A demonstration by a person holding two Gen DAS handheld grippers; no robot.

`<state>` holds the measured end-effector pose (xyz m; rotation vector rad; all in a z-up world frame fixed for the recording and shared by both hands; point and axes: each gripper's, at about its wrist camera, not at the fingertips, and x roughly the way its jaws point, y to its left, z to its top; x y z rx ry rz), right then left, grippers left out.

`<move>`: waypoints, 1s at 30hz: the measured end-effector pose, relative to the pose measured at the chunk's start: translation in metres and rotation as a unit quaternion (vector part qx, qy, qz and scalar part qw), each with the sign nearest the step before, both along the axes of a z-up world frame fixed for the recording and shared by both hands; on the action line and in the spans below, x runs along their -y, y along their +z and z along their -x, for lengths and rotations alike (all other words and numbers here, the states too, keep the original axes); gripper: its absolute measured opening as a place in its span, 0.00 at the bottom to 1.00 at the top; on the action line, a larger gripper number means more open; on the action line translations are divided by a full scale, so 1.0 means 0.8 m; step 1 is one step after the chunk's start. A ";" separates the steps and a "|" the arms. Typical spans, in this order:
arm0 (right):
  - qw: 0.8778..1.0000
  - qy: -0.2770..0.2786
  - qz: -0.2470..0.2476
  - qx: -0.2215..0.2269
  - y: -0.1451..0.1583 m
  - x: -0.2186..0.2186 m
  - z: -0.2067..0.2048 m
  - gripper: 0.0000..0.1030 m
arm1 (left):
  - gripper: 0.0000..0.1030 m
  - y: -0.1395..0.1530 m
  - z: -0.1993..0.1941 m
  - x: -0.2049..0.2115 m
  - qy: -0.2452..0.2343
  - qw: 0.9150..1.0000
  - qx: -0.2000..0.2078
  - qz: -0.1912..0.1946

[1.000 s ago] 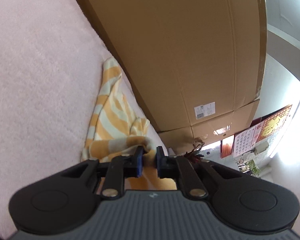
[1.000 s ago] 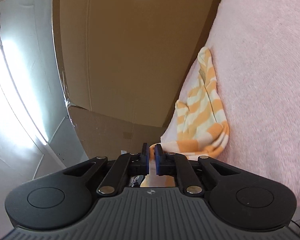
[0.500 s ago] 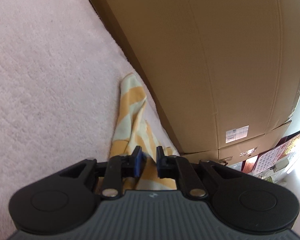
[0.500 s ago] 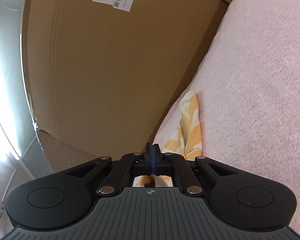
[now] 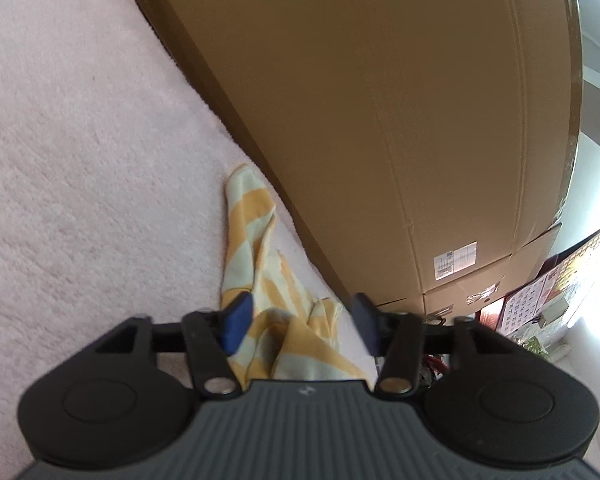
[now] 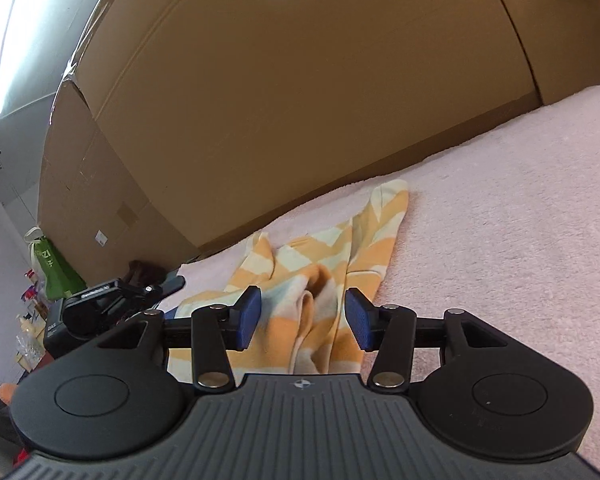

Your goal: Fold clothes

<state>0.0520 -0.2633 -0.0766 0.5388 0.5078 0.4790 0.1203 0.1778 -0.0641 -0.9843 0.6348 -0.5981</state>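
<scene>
I see my left gripper point(image 5: 300, 322) and right gripper point(image 6: 303, 318) with jaws just opened — pads pressing nothing.

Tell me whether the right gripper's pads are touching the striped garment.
Apart. In the right wrist view the right gripper has just been opening; its blue pads stand clear either side of the striped garment, which lies bunched on the pink blanket.

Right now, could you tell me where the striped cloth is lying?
The striped cloth lies crumpled on the pink blanket, close beside the big cardboard box.
</scene>
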 end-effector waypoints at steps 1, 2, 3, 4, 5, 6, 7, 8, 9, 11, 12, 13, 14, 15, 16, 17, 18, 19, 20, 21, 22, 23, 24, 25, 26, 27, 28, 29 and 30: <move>1.000 0.003 0.000 -0.005 -0.003 -0.002 -0.005 0.50 | 0.59 0.001 0.001 -0.001 -0.002 1.000 0.005 -0.007; 1.000 0.006 0.001 -0.009 -0.005 -0.004 -0.009 0.50 | 0.59 0.002 0.000 -0.001 -0.013 1.000 0.011 -0.009; 1.000 0.010 0.004 -0.007 -0.007 -0.006 -0.012 0.48 | 0.59 0.003 -0.002 0.002 -0.027 0.999 0.012 -0.017; 1.000 0.014 0.006 -0.006 -0.008 -0.008 -0.015 0.46 | 0.59 0.003 -0.003 0.006 -0.041 0.999 0.013 -0.024; 1.000 0.009 0.007 -0.005 -0.009 -0.008 -0.015 0.43 | 0.56 0.003 -0.004 0.010 -0.056 0.998 0.014 -0.032; 1.000 0.004 0.007 -0.004 -0.011 -0.008 -0.016 0.36 | 0.54 0.002 -0.004 0.018 -0.074 0.996 0.010 -0.043; 1.000 -0.003 0.002 -0.006 -0.011 -0.006 -0.015 0.29 | 0.50 0.002 0.001 0.022 -0.076 0.996 0.014 -0.053; 1.000 -0.009 -0.002 -0.009 -0.012 -0.004 -0.014 0.26 | 0.47 0.002 0.007 0.025 -0.076 0.995 0.018 -0.062; 1.000 -0.015 -0.007 -0.011 -0.012 -0.003 -0.014 0.24 | 0.45 0.003 0.015 0.026 -0.077 0.995 0.022 -0.065; 1.000 -0.026 -0.011 -0.008 -0.012 -0.001 -0.011 0.23 | 0.39 0.005 0.030 0.025 -0.079 0.994 0.030 -0.067; 0.999 -0.031 -0.012 -0.005 -0.012 -0.001 -0.010 0.22 | 0.38 0.006 0.039 0.025 -0.080 0.994 0.033 -0.071; 0.999 -0.032 -0.011 -0.005 -0.012 -0.002 -0.011 0.22 | 0.38 0.007 0.046 0.025 -0.080 0.993 0.036 -0.078; 0.999 -0.033 -0.011 -0.005 -0.012 -0.002 -0.012 0.22 | 0.38 0.008 0.052 0.027 -0.081 0.992 0.041 -0.087; 0.999 -0.033 -0.012 -0.007 -0.013 -0.003 -0.013 0.22 | 0.37 0.009 0.058 0.029 -0.082 0.991 0.046 -0.095; 0.999 -0.034 -0.013 -0.008 -0.013 -0.003 -0.015 0.22 | 0.37 0.010 0.064 0.032 -0.083 0.990 0.050 -0.103; 0.999 -0.035 -0.012 -0.006 -0.013 -0.005 -0.016 0.22 | 0.37 0.009 0.068 0.033 -0.086 0.990 0.051 -0.102; 0.999 -0.037 -0.011 -0.005 -0.013 -0.006 -0.016 0.22 | 0.37 0.008 0.071 0.034 -0.088 0.990 0.052 -0.102; 0.999 -0.039 -0.010 -0.004 -0.012 -0.008 -0.017 0.22 | 0.37 0.007 0.073 0.034 -0.091 0.989 0.053 -0.101; 0.999 -0.040 -0.009 -0.003 -0.012 -0.009 -0.018 0.22 | 0.36 0.005 0.073 0.035 -0.093 0.989 0.050 -0.104; 0.999 -0.042 -0.009 -0.003 -0.012 -0.011 -0.020 0.22 | 0.36 0.003 0.073 0.036 -0.094 0.988 0.048 -0.108; 0.999 -0.047 -0.006 -0.008 -0.014 -0.013 -0.023 0.22 | 0.36 0.001 0.070 0.041 -0.096 0.989 0.045 -0.107; 0.998 -0.053 -0.003 -0.014 -0.015 -0.016 -0.027 0.22 | 0.36 0.002 0.070 0.040 -0.095 0.989 0.046 -0.106; 0.998 -0.060 0.003 -0.028 -0.018 -0.017 -0.032 0.22 | 0.36 0.003 0.071 0.038 -0.095 0.989 0.047 -0.106; 0.997 -0.069 0.005 -0.041 -0.020 -0.017 -0.036 0.21 | 0.35 0.003 0.072 0.037 -0.094 0.989 0.049 -0.106; 0.996 -0.076 0.007 -0.052 -0.023 -0.017 -0.039 0.21 | 0.35 0.004 0.072 0.035 -0.093 0.989 0.050 -0.105; 0.996 -0.077 0.003 -0.054 -0.024 -0.015 -0.040 0.20 | 0.35 0.005 0.073 0.034 -0.093 0.989 0.052 -0.105; 0.995 -0.078 0.001 -0.055 -0.025 -0.014 -0.039 0.19 | 0.35 0.011 0.076 0.032 -0.087 0.987 0.070 -0.118; 0.995 -0.078 -0.001 -0.055 -0.026 -0.013 -0.039 0.19 | 0.37 0.019 0.079 0.031 -0.081 0.984 0.089 -0.133; 0.995 -0.078 -0.004 -0.055 -0.027 -0.012 -0.039 0.19 | 0.41 0.026 0.082 0.030 -0.075 0.980 0.108 -0.147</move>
